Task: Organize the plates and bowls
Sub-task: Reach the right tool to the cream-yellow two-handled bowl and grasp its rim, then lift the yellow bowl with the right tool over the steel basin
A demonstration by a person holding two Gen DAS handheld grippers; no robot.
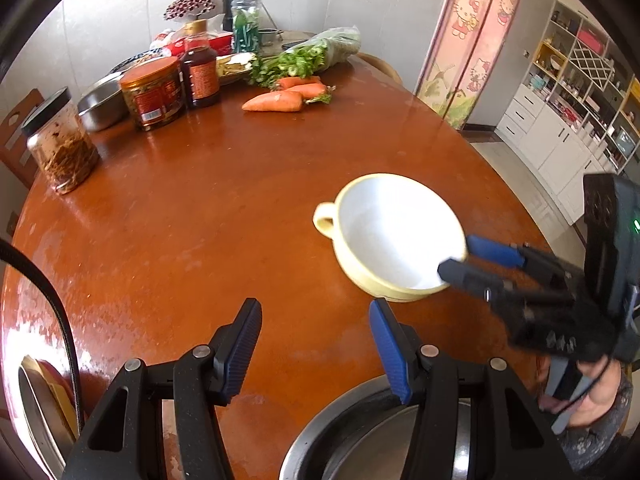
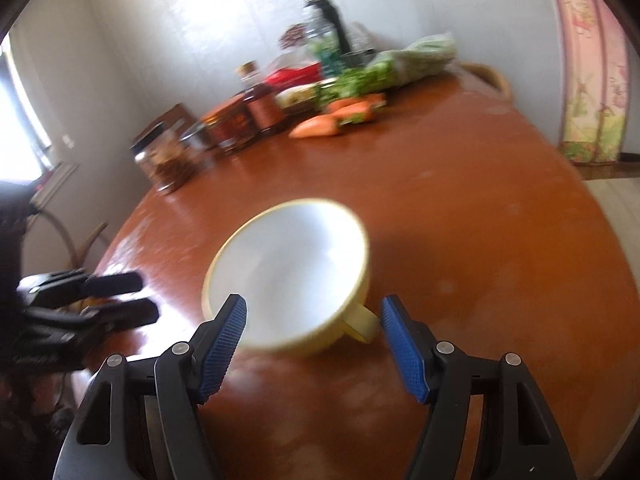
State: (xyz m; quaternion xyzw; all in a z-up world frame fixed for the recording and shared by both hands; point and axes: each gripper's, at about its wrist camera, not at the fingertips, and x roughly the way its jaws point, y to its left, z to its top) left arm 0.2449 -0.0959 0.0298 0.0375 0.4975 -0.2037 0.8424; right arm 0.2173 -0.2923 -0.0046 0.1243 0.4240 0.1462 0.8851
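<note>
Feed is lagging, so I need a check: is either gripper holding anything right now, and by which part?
Nothing is held. The right gripper stands open at the near rim of the yellow handled bowl, jaws not pressing it. The left gripper is open over bare table.

Home dining room, shown by round wooden worktop (image 1: 240,200) laden with carrots (image 1: 276,101), bagged greens (image 1: 320,54), sauce jars (image 1: 154,94) and bottles, cartoon-cat sliding door (image 1: 472,36), white shelving unit (image 1: 576,92) stocked with household goods, chair back (image 1: 18,128) tucked alongside.
</note>
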